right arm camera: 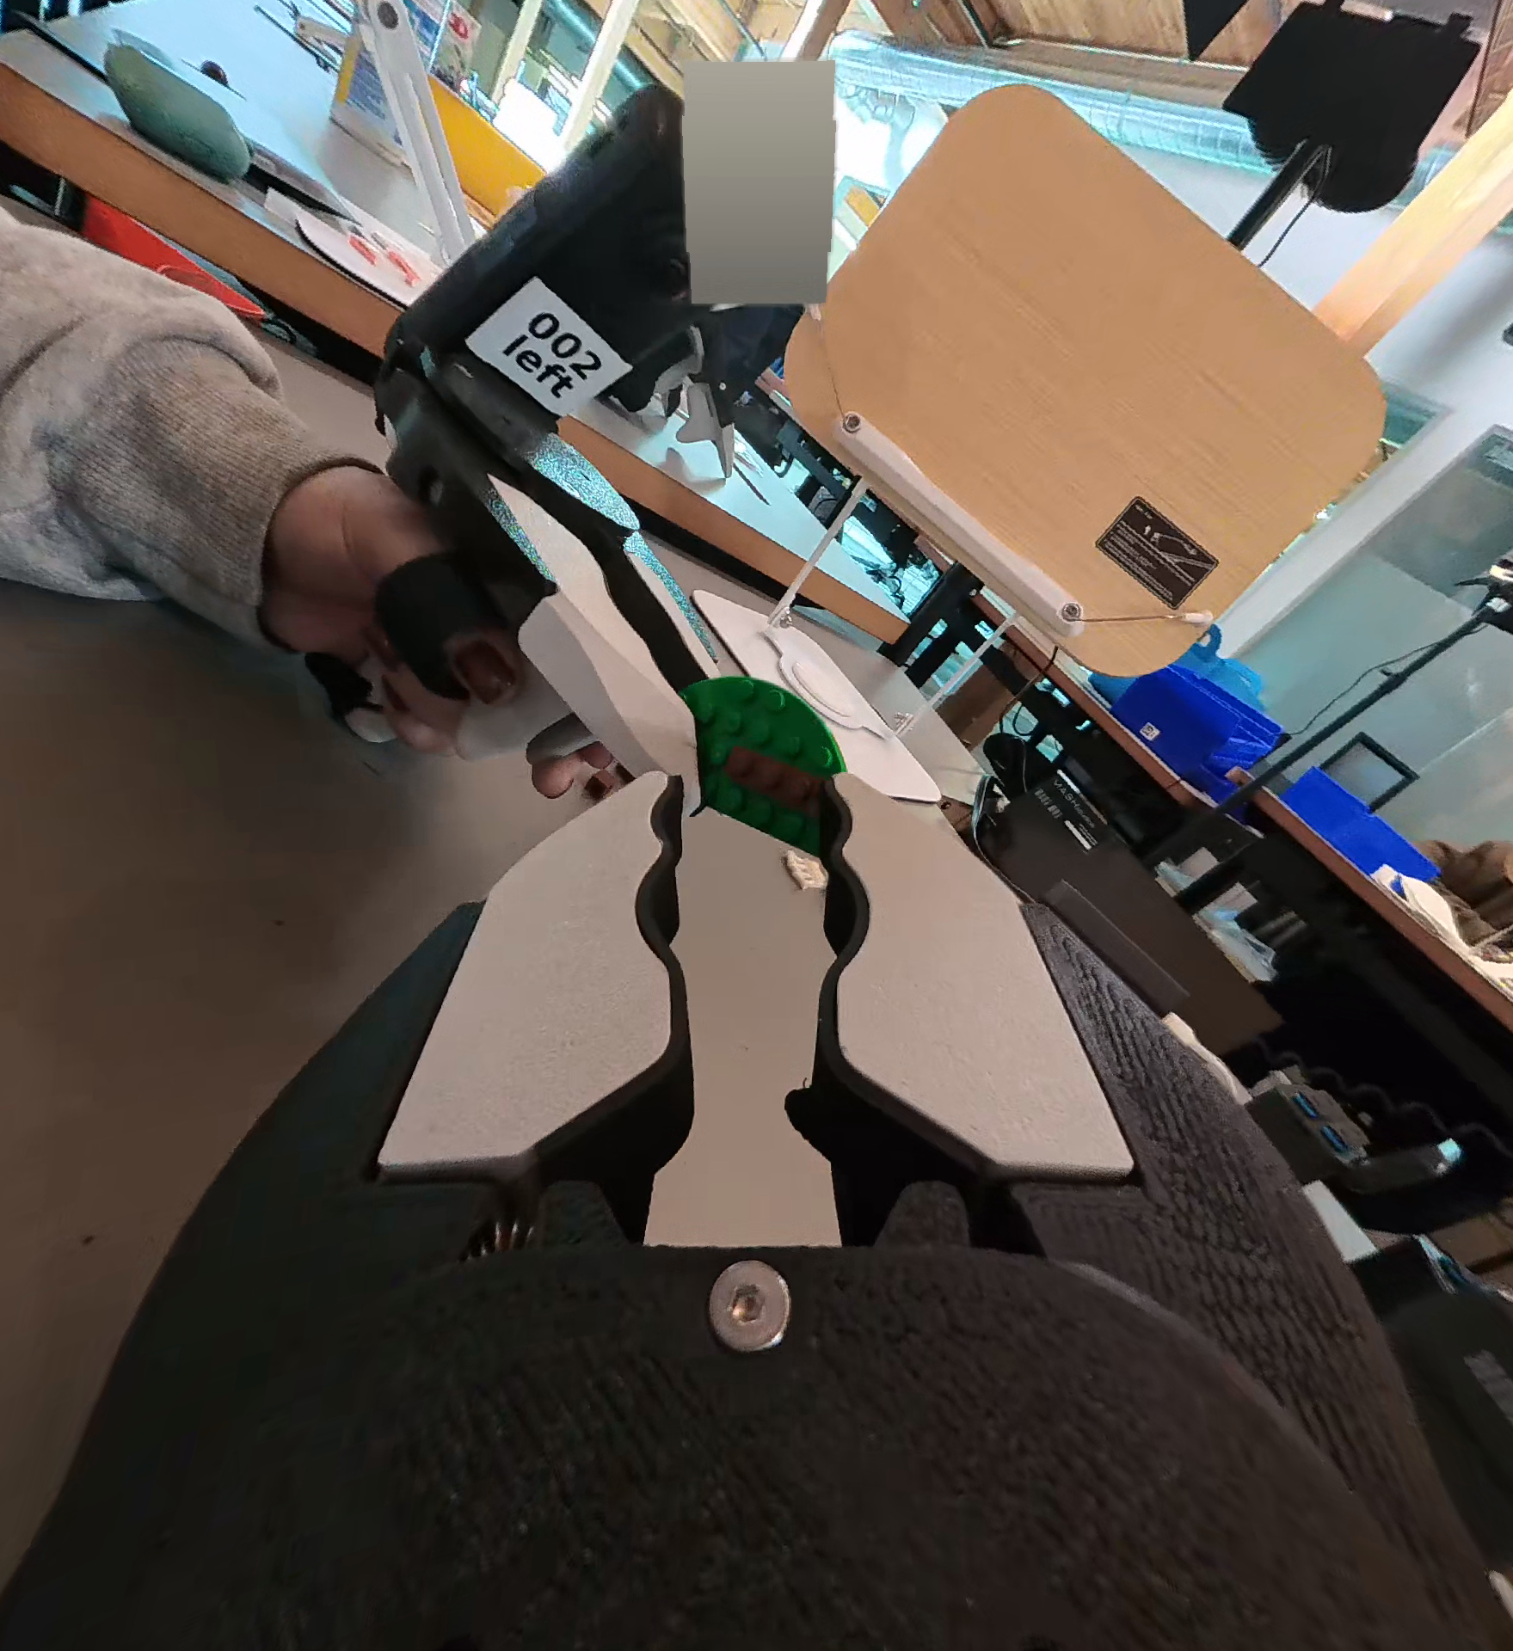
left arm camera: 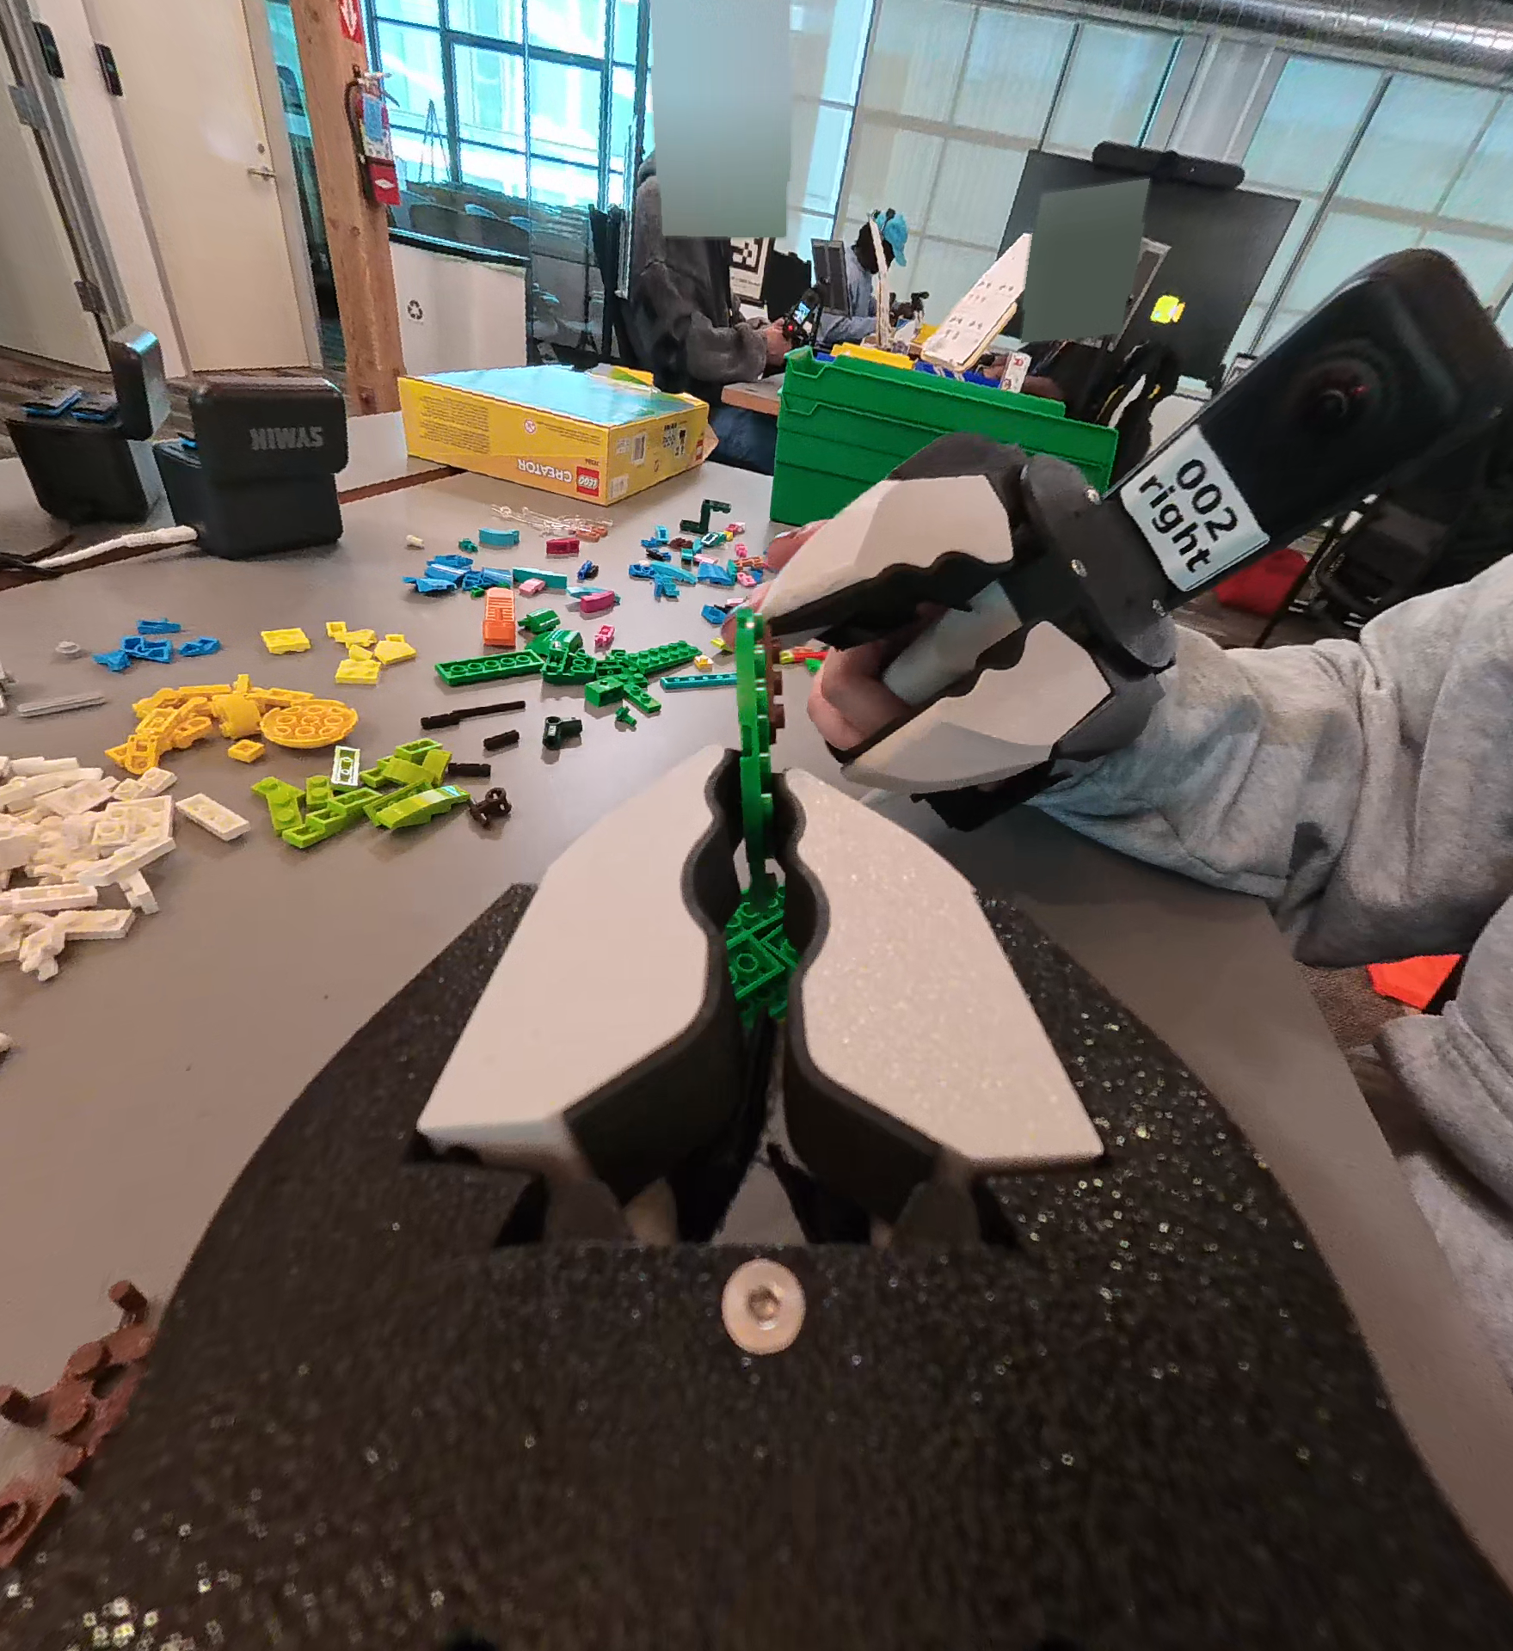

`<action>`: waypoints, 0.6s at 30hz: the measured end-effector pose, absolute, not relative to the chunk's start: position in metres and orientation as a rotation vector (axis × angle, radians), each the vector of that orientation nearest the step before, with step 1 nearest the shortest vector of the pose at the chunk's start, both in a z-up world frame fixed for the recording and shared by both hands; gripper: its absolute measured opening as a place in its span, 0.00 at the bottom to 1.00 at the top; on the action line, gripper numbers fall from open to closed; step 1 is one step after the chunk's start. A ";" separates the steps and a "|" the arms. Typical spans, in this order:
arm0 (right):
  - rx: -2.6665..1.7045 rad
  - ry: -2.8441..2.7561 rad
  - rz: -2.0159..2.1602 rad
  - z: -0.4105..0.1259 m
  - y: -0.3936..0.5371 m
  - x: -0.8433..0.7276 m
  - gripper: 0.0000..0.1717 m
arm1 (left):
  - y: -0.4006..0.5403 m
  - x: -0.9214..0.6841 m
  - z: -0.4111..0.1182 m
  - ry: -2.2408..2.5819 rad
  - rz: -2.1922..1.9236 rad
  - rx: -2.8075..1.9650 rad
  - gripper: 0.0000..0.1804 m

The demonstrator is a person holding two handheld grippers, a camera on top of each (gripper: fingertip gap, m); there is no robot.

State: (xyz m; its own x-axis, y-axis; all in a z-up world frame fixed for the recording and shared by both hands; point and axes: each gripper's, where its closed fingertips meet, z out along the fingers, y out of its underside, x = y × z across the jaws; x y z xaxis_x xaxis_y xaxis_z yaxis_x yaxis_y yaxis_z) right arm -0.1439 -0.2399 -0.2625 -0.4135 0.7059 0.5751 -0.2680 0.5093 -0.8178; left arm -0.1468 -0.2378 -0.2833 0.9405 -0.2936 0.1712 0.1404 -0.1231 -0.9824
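Left hand-held gripper [left arm camera: 757,786] is clamped on a round green studded plastic plate [left arm camera: 754,715] held on edge above the grey table [left arm camera: 377,938]; right hand-held gripper [right arm camera: 757,795], fingers apart and empty, sits just right of the plate, by its brown brick strip [right arm camera: 775,775].

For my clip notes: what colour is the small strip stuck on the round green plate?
Brown; the strip on the round green plate shows best in the right wrist view.

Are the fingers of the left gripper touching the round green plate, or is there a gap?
Touching. The left wrist view shows the left gripper with both fingers closed against the edge-on round green plate.
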 end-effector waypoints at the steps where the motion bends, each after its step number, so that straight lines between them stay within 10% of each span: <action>1: -0.380 -1.673 1.128 -0.263 -0.240 -0.144 0.16 | -0.238 -0.147 -0.283 0.119 -0.368 -1.655 0.03; 18: -0.531 -1.721 1.384 -0.264 -0.244 -0.142 0.22 | -0.237 -0.152 -0.286 0.102 -0.320 -1.670 0.03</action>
State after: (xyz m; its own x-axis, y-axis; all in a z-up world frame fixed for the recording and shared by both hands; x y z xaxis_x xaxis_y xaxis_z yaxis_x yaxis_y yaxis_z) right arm -0.1417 -0.2439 -0.2635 -0.5547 0.7571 0.3451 -0.1744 0.2997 -0.9380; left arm -0.1522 -0.2367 -0.2859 0.9560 -0.2526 0.1490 0.1196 -0.1282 -0.9845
